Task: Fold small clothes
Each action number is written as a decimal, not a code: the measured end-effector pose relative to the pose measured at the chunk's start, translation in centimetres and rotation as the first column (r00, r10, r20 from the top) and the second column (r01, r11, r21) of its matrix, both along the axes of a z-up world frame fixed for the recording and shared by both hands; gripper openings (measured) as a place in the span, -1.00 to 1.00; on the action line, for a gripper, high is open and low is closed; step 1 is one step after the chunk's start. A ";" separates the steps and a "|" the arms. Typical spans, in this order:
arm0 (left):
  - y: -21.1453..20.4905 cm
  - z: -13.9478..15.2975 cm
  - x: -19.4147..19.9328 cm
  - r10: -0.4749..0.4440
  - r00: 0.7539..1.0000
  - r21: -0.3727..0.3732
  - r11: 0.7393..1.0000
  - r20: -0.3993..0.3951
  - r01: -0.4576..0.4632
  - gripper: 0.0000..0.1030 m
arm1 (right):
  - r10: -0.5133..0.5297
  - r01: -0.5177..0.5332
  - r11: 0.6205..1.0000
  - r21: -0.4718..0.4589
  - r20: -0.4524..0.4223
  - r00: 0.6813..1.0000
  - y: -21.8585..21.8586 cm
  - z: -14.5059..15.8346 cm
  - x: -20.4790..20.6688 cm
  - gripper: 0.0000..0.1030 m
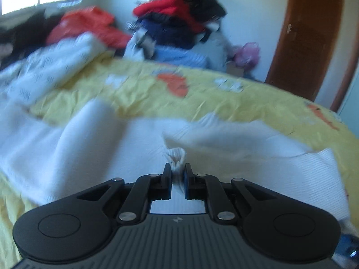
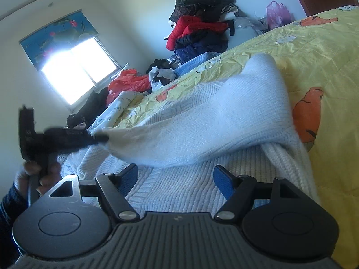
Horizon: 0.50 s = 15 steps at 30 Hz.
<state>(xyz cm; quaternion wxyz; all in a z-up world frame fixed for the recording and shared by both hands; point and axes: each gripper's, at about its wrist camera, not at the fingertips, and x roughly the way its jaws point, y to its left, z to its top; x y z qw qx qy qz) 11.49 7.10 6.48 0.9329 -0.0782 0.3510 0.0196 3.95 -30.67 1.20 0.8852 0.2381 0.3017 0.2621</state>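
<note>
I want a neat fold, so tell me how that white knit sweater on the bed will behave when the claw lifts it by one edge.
The white knit sweater is probably floppy: it drapes from the left claw, shut on a bunched edge. Its ribbed knit looks thick, so likely fairly heavy and prone to stretching. It may drag on the crinkled yellow bedspread.

The left wrist camera is looking forward along its fingers [image 1: 167, 174], sitting low and close over the white knit garment [image 1: 89, 139] on the bed [image 1: 139, 89], facing the far wall. The right wrist camera is tilting, looking from nearby across the same garment [image 2: 202, 121] toward the window [image 2: 78, 71]. Both are sharing the bed [image 2: 314, 51] and the clothes pile [image 1: 179, 15] [image 2: 199, 31].
</note>
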 end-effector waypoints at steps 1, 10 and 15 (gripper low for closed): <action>0.4 -0.5 0.0 0.012 1.000 0.000 1.000 -0.012 -0.012 -0.81 | 0.000 0.000 1.000 -0.001 -0.001 1.000 0.0 0.0 0.0 0.49; 0.5 -2.3 -1.7 0.026 0.999 -0.013 1.000 -0.026 -0.026 -0.82 | -0.005 0.005 1.000 -0.007 -0.010 1.000 0.1 0.0 0.2 0.48; 0.4 -4.4 -2.1 0.023 1.000 0.014 1.000 0.006 -0.023 -0.80 | -0.013 0.012 0.996 -0.094 -0.008 1.000 1.0 0.7 0.0 0.49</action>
